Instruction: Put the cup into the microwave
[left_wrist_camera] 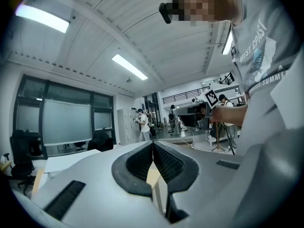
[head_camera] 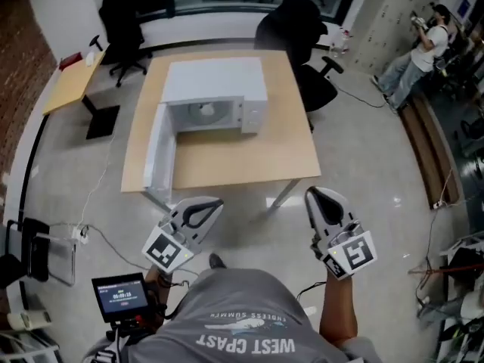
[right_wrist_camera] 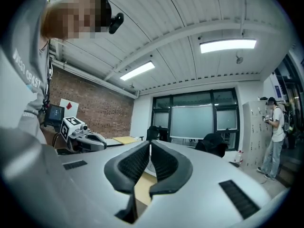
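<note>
Your left claw [head_camera: 212,205] and right claw [head_camera: 318,197] are closed, empty. Well ahead of them, a pale shape inside the open microwave [head_camera: 215,97] may be the cup [head_camera: 206,110]. It's probably light and rigid, so pinch its rim.

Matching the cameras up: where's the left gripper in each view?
Head view: left gripper lower left, short of the table.
Left gripper view: left gripper bottom centre, jaws together.
Right gripper view: left gripper at left, below the brick wall.
Shared landmark: the standing person, in all three.
</note>
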`<state>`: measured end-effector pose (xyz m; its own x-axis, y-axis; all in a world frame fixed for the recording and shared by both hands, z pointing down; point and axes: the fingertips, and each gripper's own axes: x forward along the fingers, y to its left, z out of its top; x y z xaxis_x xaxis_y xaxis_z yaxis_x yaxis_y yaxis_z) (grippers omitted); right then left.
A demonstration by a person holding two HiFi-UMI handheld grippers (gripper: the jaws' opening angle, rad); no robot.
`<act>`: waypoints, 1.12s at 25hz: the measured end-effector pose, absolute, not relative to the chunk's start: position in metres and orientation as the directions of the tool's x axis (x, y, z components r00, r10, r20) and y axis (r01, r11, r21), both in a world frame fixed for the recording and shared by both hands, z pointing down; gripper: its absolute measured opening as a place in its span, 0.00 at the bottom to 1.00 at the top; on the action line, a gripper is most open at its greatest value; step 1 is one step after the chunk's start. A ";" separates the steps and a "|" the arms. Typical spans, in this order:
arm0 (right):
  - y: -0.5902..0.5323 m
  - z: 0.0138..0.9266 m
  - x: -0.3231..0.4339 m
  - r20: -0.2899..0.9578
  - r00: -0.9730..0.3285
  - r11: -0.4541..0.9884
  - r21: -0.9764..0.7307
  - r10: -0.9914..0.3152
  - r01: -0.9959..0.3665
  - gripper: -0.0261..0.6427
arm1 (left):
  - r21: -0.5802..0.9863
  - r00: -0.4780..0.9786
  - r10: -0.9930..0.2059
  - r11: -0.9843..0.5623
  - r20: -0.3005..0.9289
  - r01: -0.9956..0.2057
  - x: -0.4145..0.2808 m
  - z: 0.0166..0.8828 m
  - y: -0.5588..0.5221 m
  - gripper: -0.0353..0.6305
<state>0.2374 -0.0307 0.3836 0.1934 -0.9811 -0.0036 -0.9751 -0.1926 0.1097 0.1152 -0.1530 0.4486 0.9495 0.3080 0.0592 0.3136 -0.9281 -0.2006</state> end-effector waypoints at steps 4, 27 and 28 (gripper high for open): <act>0.043 0.367 0.235 0.023 0.239 -0.235 0.117 -0.971 -0.965 0.07 | -0.098 0.942 0.330 -0.937 0.061 0.335 0.125 0.440 -0.090 0.09; 0.309 0.388 0.142 0.033 0.421 -0.414 0.128 -0.906 -0.901 0.07 | -0.100 0.891 0.437 -0.888 0.121 0.449 0.038 0.457 0.137 0.09; 0.307 0.386 0.135 0.035 0.420 -0.412 0.133 -0.907 -0.901 0.07 | -0.102 0.892 0.435 -0.889 0.121 0.447 0.031 0.456 0.136 0.09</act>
<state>0.1353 0.3069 0.3858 0.4197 -0.9070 0.0347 -0.9014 -0.4120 0.1330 0.0311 0.1355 0.4558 0.8923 0.4348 0.1215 0.4470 -0.8887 -0.1022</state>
